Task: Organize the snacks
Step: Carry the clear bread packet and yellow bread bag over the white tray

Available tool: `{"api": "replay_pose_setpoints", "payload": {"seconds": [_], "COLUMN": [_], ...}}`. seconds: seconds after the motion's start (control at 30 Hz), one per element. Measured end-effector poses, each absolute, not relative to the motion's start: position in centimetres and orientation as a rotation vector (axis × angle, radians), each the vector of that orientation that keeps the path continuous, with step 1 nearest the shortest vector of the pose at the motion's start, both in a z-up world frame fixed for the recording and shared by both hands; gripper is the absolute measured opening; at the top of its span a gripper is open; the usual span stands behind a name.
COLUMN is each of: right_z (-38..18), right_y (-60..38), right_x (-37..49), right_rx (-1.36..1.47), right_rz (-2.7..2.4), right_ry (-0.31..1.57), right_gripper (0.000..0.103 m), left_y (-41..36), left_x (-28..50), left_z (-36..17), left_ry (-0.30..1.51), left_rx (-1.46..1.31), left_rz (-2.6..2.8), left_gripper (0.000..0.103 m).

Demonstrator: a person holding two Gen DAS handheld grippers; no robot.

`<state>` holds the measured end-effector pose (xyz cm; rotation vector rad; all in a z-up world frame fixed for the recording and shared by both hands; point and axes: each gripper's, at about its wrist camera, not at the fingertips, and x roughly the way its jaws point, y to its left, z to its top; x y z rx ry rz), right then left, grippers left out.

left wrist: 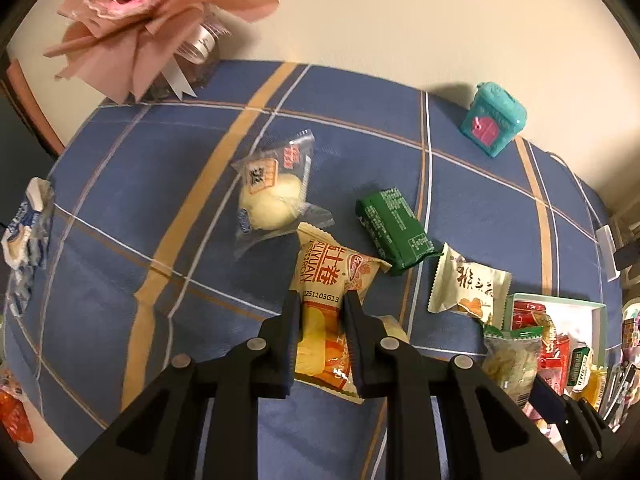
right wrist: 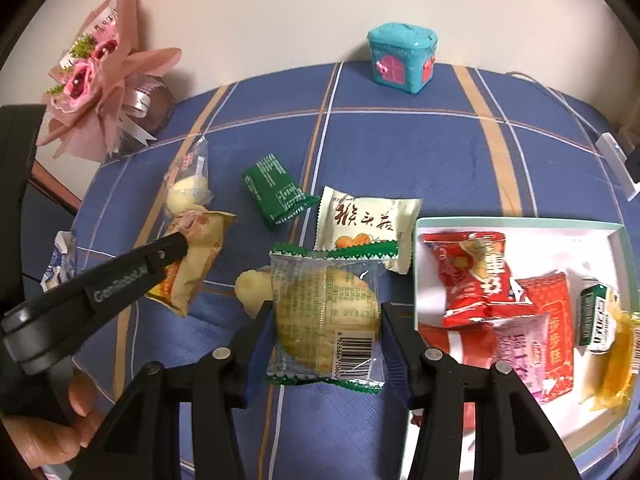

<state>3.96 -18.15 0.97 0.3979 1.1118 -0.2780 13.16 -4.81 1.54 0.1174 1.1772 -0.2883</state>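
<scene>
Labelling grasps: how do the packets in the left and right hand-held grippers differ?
Left hand-held gripper pinches an opaque yellow-orange packet; right hand-held gripper holds a clear, green-edged packet, its pastry visible. The yellow-orange packet is squeezed narrow; the clear one sits wide and flat. Both are sealed and gripped.

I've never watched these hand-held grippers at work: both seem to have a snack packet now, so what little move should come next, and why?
Probably carry the right gripper, shut on the clear green-edged packet, sideways over the white box and release it there. The box already holds red packets, and it lies just beside that gripper. The left gripper, shut on the orange-and-cream packet, could follow.
</scene>
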Motion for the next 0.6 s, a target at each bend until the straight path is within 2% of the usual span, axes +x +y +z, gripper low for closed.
{"api": "replay_pose_setpoints", "payload": {"seconds": [0.6], "right_z": [3.6], "right_y": [-23.1], "right_x": [-0.6], "right_rx": [0.449], "right_rz": [-0.386], "right_ry": [1.075], "right_gripper": [0.053], "left_y": [-8.2], "left_x": [8.7], "left_z": [6.0], "left_ry": [1.084], "left_rx": [0.129], "left_rz": [-0.369], "left_gripper": [0.023]}}
